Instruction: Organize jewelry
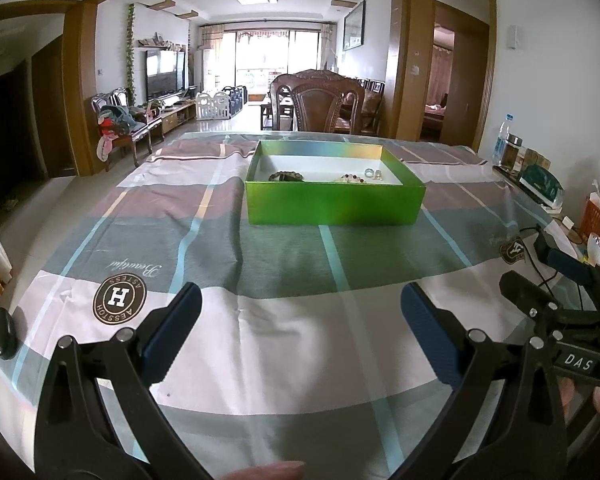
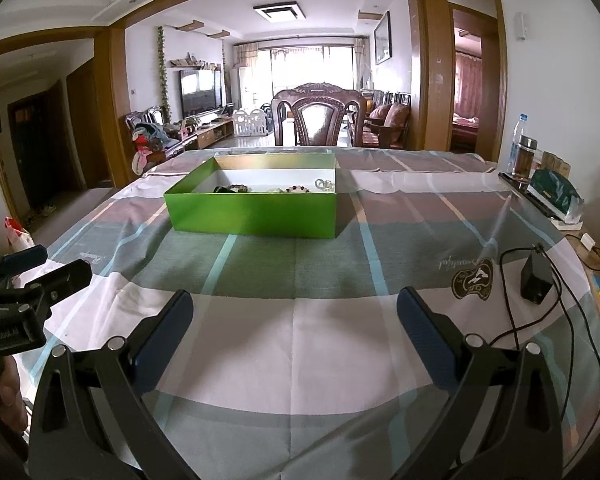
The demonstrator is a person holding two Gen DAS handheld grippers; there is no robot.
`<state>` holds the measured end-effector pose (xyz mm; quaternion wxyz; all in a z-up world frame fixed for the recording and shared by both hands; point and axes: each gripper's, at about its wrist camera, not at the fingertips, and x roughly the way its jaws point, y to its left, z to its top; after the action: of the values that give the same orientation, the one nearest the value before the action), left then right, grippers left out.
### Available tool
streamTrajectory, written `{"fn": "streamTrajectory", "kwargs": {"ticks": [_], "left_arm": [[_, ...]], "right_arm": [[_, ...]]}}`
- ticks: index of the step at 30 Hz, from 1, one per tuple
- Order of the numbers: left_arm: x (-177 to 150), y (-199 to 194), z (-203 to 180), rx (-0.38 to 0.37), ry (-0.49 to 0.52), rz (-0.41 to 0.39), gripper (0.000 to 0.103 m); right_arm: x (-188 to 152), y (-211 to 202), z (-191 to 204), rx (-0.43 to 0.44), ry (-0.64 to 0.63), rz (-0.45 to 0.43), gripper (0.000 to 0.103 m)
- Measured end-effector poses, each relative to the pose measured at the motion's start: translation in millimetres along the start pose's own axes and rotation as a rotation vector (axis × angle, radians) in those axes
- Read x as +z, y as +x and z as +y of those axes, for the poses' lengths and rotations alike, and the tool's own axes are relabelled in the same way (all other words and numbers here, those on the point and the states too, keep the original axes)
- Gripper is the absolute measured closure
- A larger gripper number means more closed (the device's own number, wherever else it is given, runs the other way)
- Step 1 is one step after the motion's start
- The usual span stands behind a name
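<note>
Left wrist view: I am looking over the checked pastel tablecloth [image 1: 284, 344] at the shallow open green cardboard box [image 1: 334, 204], which is sitting dead ahead and well apart from my left gripper [image 1: 300, 336].
Box axis: it is lying with its long side across my line of reach, near wall facing me.
Jewelry: I am seeing a dark beaded bracelet [image 1: 286, 176] toward the left of the white box floor, a pale beaded bracelet [image 1: 350, 178] right of middle, and clear rings [image 1: 374, 174] just beside it; all are resting inside the box.
Right wrist view: the box [image 2: 256, 216] is sitting ahead and left of centre, so I am judging the left tool better lined up, and neither one clearly closer.
Left gripper: I am holding it spread wide, blue pads [image 1: 180, 332] parted, nothing between them, hovering above the cloth.
Right gripper [image 2: 296, 344]: I am keeping it equally wide apart and empty; whether it is touching the cloth I cannot tell.
Coming move: I am judging a forward reach over the near wall, then down onto a bracelet.
</note>
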<state>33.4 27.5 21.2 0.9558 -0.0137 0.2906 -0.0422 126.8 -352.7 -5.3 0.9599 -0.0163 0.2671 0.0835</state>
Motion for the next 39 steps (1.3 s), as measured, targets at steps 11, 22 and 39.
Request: {"fn": "streamTrajectory", "kwargs": {"ticks": [11, 22, 39], "left_arm": [[1, 5, -1, 0.001, 0.004, 0.009, 0.004], [0, 11, -1, -0.006, 0.002, 0.017, 0.004], [-4, 15, -2, -0.008, 0.003, 0.007, 0.004]], "right_arm": [[3, 4, -2, 0.002, 0.0, 0.002, 0.003], [5, 9, -4, 0.002, 0.0, 0.01, 0.003], [-1, 15, -1, 0.003, -0.001, 0.029, 0.003]]}}
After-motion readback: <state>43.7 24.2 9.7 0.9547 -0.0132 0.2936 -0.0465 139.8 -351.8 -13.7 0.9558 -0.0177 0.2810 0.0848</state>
